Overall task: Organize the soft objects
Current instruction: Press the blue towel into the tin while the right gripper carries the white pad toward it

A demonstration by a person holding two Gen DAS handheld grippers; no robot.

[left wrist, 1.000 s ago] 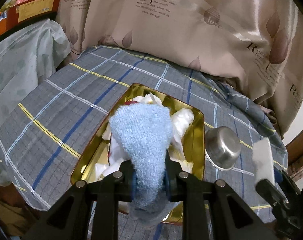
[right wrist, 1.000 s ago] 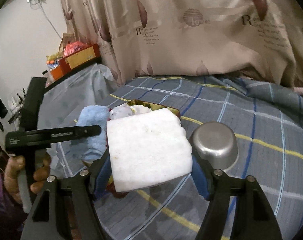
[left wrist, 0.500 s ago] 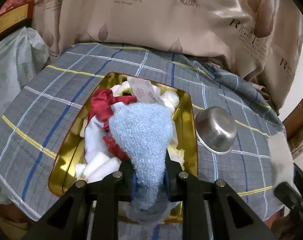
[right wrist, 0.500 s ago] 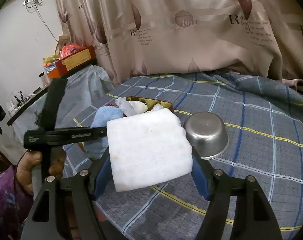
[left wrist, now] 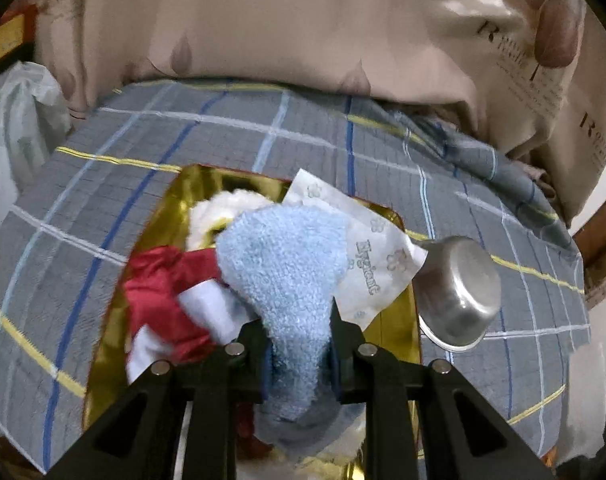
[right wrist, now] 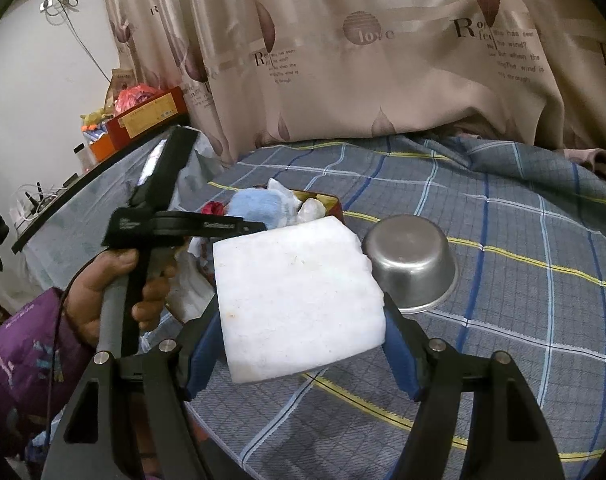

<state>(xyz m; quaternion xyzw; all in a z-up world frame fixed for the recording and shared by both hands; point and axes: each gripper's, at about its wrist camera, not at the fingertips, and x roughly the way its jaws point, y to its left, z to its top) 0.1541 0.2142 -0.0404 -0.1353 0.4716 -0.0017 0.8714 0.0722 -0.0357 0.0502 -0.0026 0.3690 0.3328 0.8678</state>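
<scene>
My left gripper (left wrist: 297, 344) is shut on a light blue fuzzy cloth (left wrist: 287, 264) and holds it just above a gold tray (left wrist: 163, 216). The tray holds a red cloth (left wrist: 159, 296), white soft pieces (left wrist: 227, 208) and a printed white tissue pack (left wrist: 367, 264). My right gripper (right wrist: 299, 340) is shut on a white foam block (right wrist: 295, 292), held above the checked tablecloth to the right of the tray (right wrist: 335, 204). The left gripper (right wrist: 243, 225) with the blue cloth (right wrist: 255, 206) also shows in the right wrist view.
An upturned steel bowl (left wrist: 459, 292) sits just right of the tray, also in the right wrist view (right wrist: 411, 264). A printed curtain (right wrist: 383, 60) hangs behind the table. A plastic-covered shelf with boxes (right wrist: 143, 120) stands to the left.
My left gripper has moved forward and lower over the tray with the blue cloth. My right gripper with the foam block has pulled back slightly and stays off to the right.
</scene>
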